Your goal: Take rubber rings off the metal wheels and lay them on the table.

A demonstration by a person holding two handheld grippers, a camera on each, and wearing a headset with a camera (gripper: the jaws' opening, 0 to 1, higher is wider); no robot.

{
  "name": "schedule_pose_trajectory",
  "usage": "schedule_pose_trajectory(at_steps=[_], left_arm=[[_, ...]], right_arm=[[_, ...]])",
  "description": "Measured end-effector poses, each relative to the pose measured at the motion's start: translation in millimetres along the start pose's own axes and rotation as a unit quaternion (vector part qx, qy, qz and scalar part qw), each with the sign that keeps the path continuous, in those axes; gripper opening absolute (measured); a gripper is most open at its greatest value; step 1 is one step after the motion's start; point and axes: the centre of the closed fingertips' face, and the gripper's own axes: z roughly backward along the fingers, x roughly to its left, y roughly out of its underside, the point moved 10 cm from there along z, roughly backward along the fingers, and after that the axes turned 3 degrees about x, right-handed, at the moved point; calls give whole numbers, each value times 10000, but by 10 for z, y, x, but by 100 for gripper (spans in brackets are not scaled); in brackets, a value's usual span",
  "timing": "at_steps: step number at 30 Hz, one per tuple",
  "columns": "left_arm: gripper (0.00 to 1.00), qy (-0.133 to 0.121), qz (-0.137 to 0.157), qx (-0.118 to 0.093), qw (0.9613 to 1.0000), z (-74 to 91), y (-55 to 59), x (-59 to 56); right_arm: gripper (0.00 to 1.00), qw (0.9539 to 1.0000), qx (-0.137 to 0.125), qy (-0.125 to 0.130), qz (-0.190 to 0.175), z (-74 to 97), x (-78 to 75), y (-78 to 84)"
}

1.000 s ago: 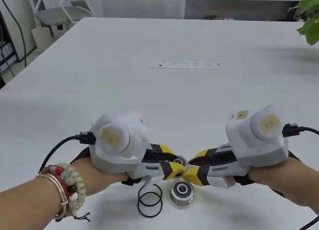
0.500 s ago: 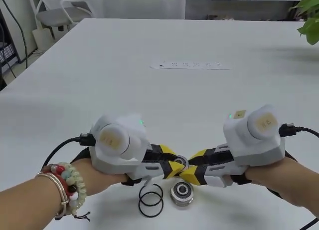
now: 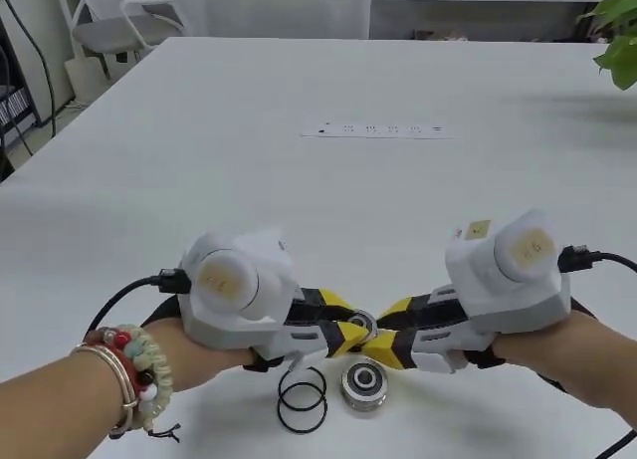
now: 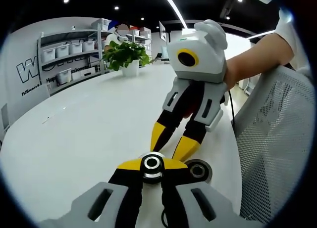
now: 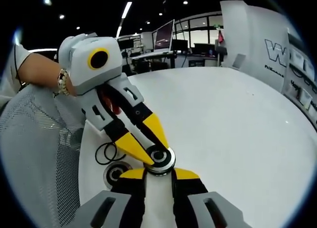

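Note:
A small metal wheel (image 3: 360, 324) with a black rubber ring on its rim hangs just above the table, held between both grippers. My left gripper (image 3: 348, 334) comes in from the left and is shut on the wheel (image 4: 152, 166). From the right, my right gripper (image 3: 384, 343) has its yellow tips closed on the wheel's ringed rim (image 5: 161, 159). Two loose black rubber rings (image 3: 302, 399) lie overlapping on the table below. Beside them sits a second metal wheel (image 3: 364, 383).
The white table (image 3: 328, 200) stretches far ahead, with a flush power strip (image 3: 383, 130) at its middle. A potted plant (image 3: 617, 41) stands at the far right and an office chair (image 3: 119, 16) at the far left. Cables trail from both grippers.
The right gripper has edged slightly left toward the wheel. Both grippers stay on the wheel, and the rings and second wheel on the table have not moved.

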Motion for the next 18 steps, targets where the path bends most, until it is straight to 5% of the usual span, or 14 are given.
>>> schedule_pose_trajectory(at_steps=[18], left_arm=[[9,-31,84,-36,10000,-5,9,15]], right_arm=[[4,10000,72,23,50,42,-12,12]])
